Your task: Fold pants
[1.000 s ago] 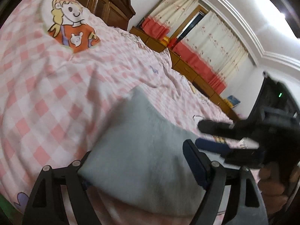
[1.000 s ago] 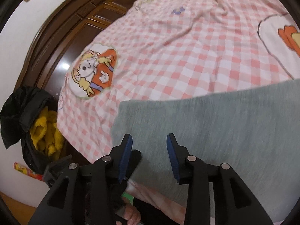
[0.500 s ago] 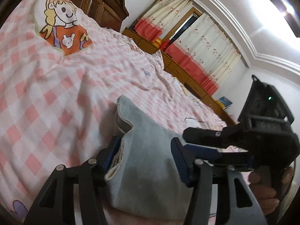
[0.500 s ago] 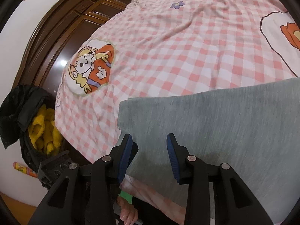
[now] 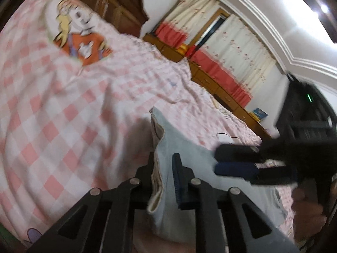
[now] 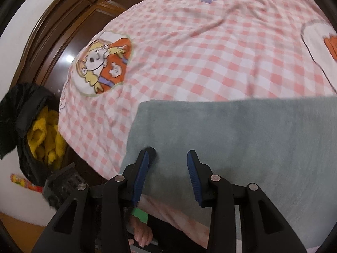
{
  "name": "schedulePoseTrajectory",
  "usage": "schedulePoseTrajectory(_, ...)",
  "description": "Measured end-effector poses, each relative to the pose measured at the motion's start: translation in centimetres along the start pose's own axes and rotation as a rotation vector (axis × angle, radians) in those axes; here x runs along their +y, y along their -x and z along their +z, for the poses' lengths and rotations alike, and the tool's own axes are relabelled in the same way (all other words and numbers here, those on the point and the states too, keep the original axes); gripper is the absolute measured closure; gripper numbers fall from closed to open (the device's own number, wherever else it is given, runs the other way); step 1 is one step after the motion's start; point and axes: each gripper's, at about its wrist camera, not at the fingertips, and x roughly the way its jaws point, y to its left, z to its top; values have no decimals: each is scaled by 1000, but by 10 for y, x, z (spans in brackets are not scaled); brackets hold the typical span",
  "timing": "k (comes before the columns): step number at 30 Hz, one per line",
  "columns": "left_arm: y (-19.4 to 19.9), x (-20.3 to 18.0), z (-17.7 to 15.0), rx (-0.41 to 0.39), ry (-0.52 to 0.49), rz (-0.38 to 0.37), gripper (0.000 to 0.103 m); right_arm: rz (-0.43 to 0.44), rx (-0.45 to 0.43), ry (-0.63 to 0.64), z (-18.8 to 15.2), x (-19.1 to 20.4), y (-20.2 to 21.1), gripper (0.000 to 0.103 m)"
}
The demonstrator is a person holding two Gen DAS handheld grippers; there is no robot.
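Pants (image 5: 185,154) had been pinched at 1 edge by the left hand-held gripper (image 5: 163,175), spread 1 s ago; the right (image 6: 167,164) was kept spread above them, so lifting could follow.

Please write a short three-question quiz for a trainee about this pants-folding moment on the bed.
1. True or false: the left gripper is closed on an edge of the grey fleece pants.
2. The right gripper is: A) shut on the pants; B) open over the pants; C) out of view.
3. Fill in: the pants lie on a pink and white ______ bedsheet.

Key:
1. True; in the left wrist view its fingers pinch a raised edge with a cream lining.
2. B; its blue pads stand apart above the flat cloth.
3. Checked.
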Motion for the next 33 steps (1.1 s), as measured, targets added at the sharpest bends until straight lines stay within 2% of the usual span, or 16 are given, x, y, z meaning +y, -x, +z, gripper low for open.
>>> schedulePoseTrajectory(3,3,-13,-3,-8,-45,6,88,-38,5,27,5,16,-5,64)
schedulePoseTrajectory(6,0,-23,-7,7,-89,6,88,-58,52,44,7,25,-19,64)
schedulePoseTrajectory(8,-1,-28,-8,7,-121,28,92,-60,80,40,7,27,-27,62)
schedulePoseTrajectory(11,-1,-31,-8,8,-129,14,92,-79,98,54,6,28,-36,62)
schedulePoseTrajectory(17,5,-40,-11,12,-164,21,91,-59,122,11,3,21,-42,62)
schedulePoseTrajectory(18,6,-42,-12,16,-169,34,90,-50,105,10,3,20,-40,64)
schedulePoseTrajectory(19,8,-45,-12,15,-175,56,89,-51,81,21,3,20,-38,76)
schedulePoseTrajectory(20,11,-47,-12,18,-179,63,85,-59,55,42,4,19,-34,90)
schedulePoseTrajectory(22,18,-50,-13,18,-184,76,69,-95,18,60,5,18,-28,96)
schedulePoseTrajectory(23,23,-51,-13,9,-186,90,55,-99,-3,52,5,15,-23,97)
schedulePoseTrajectory(24,28,-52,-14,0,-189,99,47,-94,-6,45,7,13,-22,97)
schedulePoseTrajectory(25,32,-52,-15,-9,-192,105,44,-84,-5,40,8,11,-20,97)
schedulePoseTrajectory(27,38,-52,-16,-9,-195,122,32,-75,-11,46,9,12,-14,98)
schedulePoseTrajectory(29,39,-51,-18,-5,-187,153,25,-65,-20,55,9,16,-8,98)
schedulePoseTrajectory(30,39,-51,-20,2,-177,172,23,-55,-28,61,8,20,-3,98)
schedulePoseTrajectory(33,35,-53,-26,45,-150,166,22,-38,-61,102,8,32,14,98)
